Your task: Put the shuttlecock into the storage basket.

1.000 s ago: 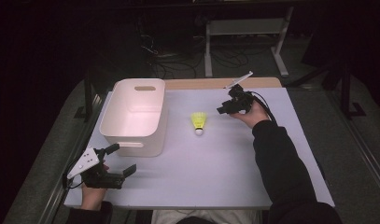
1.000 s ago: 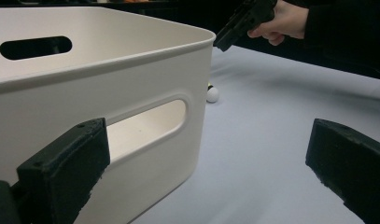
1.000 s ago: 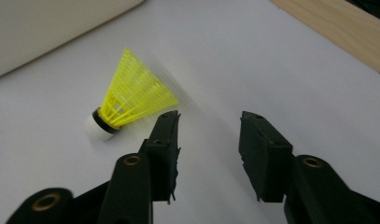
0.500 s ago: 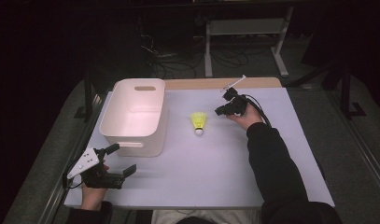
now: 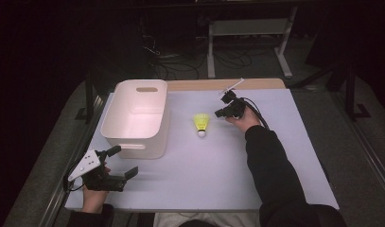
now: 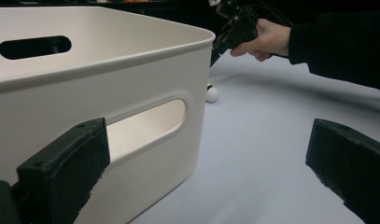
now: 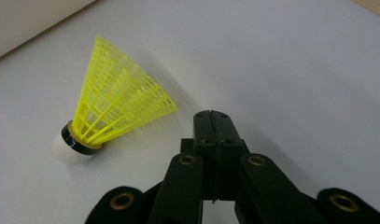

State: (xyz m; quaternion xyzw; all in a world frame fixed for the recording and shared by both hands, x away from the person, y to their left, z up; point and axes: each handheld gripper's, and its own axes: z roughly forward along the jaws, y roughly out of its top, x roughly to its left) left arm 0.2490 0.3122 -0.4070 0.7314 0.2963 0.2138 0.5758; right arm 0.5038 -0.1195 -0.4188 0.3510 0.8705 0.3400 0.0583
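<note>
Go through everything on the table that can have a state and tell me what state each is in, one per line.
shuttlecock: lying on its side on the table, free, not gripped
bin: upright, open-topped, nothing seen inside
right gripper: jaws shut on nothing, just beside the shuttlecock's skirt
left gripper: jaws wide open, holding nothing, near the bin's front corner

Dark room, grey metal bench [image 5: 249,28]

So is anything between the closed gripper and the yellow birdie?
No. In the right gripper view, bare table separates the right gripper from the shuttlecock.
</note>
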